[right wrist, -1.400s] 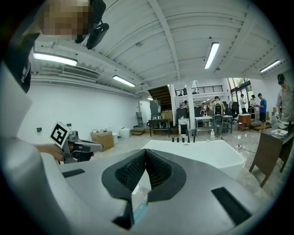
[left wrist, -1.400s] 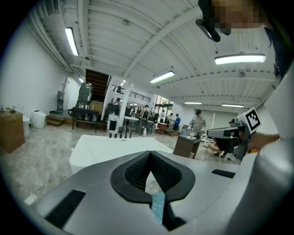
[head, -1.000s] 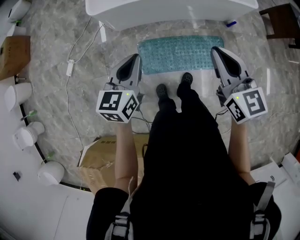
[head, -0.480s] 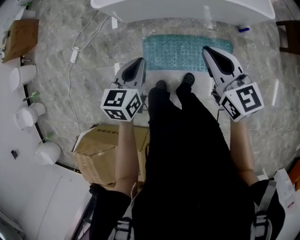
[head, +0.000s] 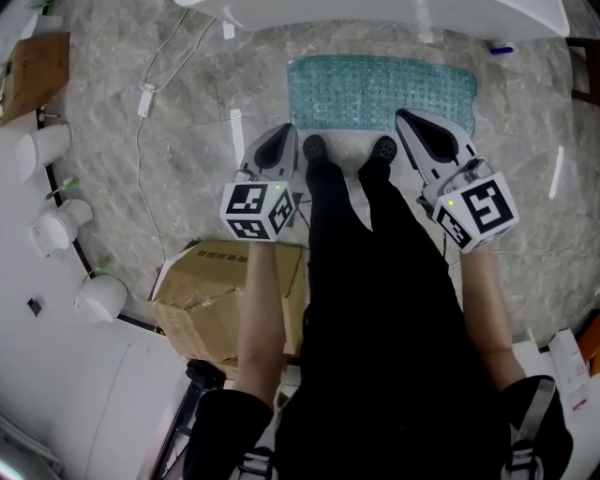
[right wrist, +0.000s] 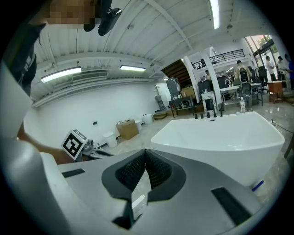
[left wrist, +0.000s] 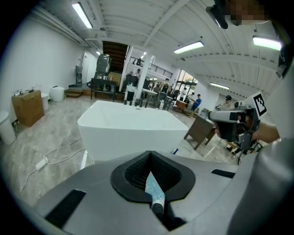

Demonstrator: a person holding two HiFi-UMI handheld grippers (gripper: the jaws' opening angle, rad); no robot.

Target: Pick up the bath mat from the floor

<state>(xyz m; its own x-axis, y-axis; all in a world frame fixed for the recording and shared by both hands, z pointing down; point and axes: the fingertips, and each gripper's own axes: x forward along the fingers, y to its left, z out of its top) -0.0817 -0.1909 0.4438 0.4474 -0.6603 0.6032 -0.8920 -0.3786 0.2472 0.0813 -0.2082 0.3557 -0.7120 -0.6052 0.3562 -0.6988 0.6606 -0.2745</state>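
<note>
On the marble floor (head: 187, 122), just before the white bathtub (head: 375, 14), the teal bath mat (head: 380, 92) lies flat, its near edge just ahead of the person's shoes (head: 314, 148). Left gripper (head: 285, 132) hangs by the mat's near left corner, clenched on nothing. Right gripper (head: 404, 118) sits over the near right edge, likewise clenched and empty. A cardboard box (head: 220, 295) stands behind the left arm.
</note>
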